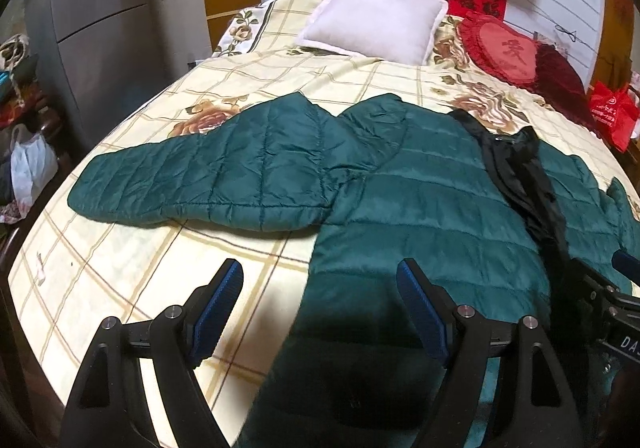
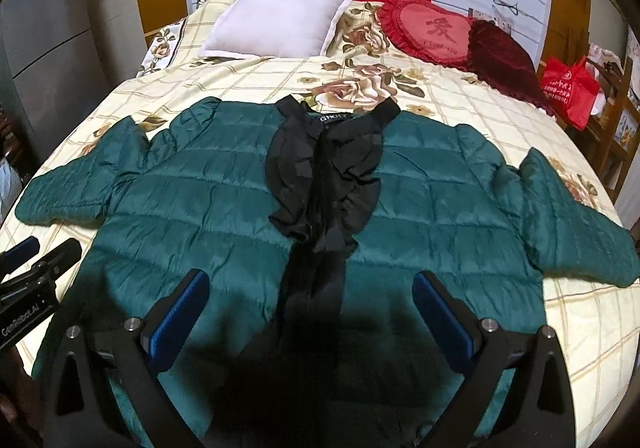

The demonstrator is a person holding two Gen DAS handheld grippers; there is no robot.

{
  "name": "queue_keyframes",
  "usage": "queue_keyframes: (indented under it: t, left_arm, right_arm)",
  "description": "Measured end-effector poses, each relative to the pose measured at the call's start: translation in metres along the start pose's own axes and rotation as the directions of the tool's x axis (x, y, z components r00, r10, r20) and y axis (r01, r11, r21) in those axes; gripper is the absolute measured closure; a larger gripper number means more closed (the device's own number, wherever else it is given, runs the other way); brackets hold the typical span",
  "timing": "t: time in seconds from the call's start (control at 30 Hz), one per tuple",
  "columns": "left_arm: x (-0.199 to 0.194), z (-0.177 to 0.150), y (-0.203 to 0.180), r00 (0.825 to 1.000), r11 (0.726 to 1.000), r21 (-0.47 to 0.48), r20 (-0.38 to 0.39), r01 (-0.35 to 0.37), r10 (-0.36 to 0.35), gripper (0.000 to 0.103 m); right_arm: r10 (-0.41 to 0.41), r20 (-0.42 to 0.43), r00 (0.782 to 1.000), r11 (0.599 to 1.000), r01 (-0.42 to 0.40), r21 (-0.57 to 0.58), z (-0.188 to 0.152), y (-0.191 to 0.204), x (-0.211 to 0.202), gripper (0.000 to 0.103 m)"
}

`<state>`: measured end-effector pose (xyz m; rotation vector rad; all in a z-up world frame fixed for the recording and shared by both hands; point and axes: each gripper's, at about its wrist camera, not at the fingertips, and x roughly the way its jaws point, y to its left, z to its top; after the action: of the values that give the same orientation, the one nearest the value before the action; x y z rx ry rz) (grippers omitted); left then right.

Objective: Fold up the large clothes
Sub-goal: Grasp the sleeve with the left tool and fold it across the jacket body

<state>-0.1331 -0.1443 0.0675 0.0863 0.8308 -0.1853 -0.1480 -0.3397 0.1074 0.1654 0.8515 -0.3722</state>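
Note:
A dark green quilted jacket (image 2: 440, 199) lies flat on the bed, front up, collar toward the pillows, with a black ruffled lining (image 2: 324, 175) down its middle. Its sleeves spread out to both sides; the left sleeve (image 1: 208, 175) shows in the left wrist view. My left gripper (image 1: 320, 288) is open above the jacket's lower left edge and the bedspread. My right gripper (image 2: 312, 296) is open above the jacket's lower middle. Both hold nothing. The left gripper's body also shows in the right wrist view (image 2: 36, 268).
The bed has a cream plaid floral bedspread (image 1: 160, 256). A white pillow (image 2: 280, 15), a red heart cushion (image 2: 432, 31) and a dark red cushion (image 2: 504, 55) lie at the head. A red bag (image 2: 568, 87) stands at the right, clutter and a white bag (image 1: 28, 167) at the left.

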Motion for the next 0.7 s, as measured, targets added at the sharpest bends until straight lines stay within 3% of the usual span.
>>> queue_keyframes:
  t: [0.47,0.7]
  left_arm:
    - [0.029,0.017,0.034,0.998,0.998,-0.036,-0.021,-0.056,0.056,0.039]
    - [0.045,0.025,0.100,0.995,0.981,-0.176,-0.075,-0.079,0.067,0.039]
  right_arm:
    - [0.030,-0.032,0.999,0.999,-0.031,-0.028,0.016,0.016,0.035,0.000]
    - [0.034,-0.037,0.999,0.998,-0.036,-0.044,0.019,0.021,0.039,0.000]
